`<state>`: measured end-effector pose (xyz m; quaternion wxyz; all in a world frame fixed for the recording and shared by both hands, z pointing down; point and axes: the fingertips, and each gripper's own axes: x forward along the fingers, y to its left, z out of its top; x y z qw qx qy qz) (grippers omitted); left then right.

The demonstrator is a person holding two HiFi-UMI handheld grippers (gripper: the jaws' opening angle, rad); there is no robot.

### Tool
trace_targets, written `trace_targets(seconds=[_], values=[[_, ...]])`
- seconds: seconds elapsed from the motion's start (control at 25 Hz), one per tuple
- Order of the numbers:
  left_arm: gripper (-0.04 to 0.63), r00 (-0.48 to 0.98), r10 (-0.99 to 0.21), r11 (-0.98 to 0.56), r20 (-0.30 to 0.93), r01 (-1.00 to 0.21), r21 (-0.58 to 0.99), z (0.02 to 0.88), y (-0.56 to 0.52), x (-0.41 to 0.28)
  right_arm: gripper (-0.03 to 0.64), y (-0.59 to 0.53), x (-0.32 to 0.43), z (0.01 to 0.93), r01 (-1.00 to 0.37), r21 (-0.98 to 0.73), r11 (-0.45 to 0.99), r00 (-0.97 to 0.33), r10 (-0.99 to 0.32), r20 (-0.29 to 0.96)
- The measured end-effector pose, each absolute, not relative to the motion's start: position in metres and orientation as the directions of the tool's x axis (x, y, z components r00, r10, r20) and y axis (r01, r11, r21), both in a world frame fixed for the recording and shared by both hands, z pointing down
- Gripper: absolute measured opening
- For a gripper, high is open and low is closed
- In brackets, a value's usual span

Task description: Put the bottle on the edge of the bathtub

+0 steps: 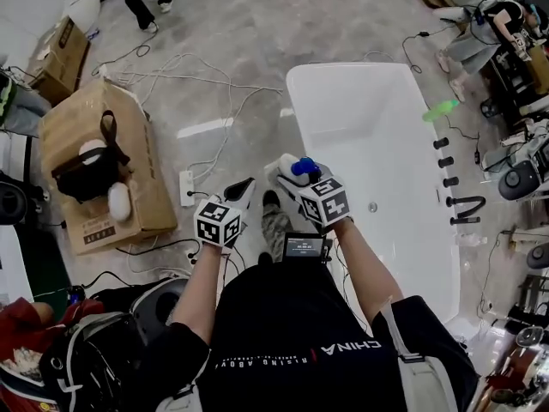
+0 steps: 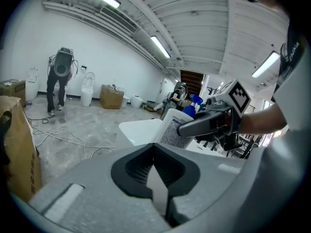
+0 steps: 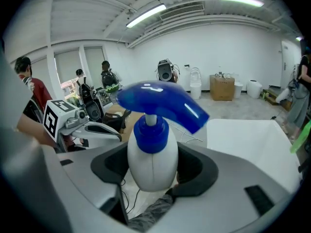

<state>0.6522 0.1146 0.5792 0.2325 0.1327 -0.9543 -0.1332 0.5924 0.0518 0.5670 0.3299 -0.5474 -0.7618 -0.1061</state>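
Right tool point(image 1: 290, 177): pinching white plastic blue-pump bottle point(image 3: 151, 154) | left tool point(image 2: 156, 181): pressed together, empty | white oblong bathtub point(image 1: 369, 118): at bottle's 1 o'clock.

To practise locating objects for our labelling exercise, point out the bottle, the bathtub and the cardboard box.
bottle point(image 3: 151, 169): right gripper view, on its white body.
bathtub point(image 1: 377, 136): head view, on its bare inner floor.
cardboard box point(image 1: 70, 120): head view, on its top face.
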Motion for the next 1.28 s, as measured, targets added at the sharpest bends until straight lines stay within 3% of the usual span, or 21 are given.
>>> trace_targets(seconds=[0.76, 1.28], values=[[0.009, -0.867, -0.279, 0.939, 0.413, -0.155, 0.308, 0.561, 0.250, 0.426, 0.273, 0.192, 0.361, 0.551, 0.920, -0.212, 0.329, -0.147, 0.792, 0.592], [0.009, -0.837, -0.349, 0.923, 0.421, -0.229, 0.310, 0.575, 0.326, 0.311, 0.273, 0.258, 0.254, 0.568, 0.880, -0.223, 0.420, -0.214, 0.769, 0.603]])
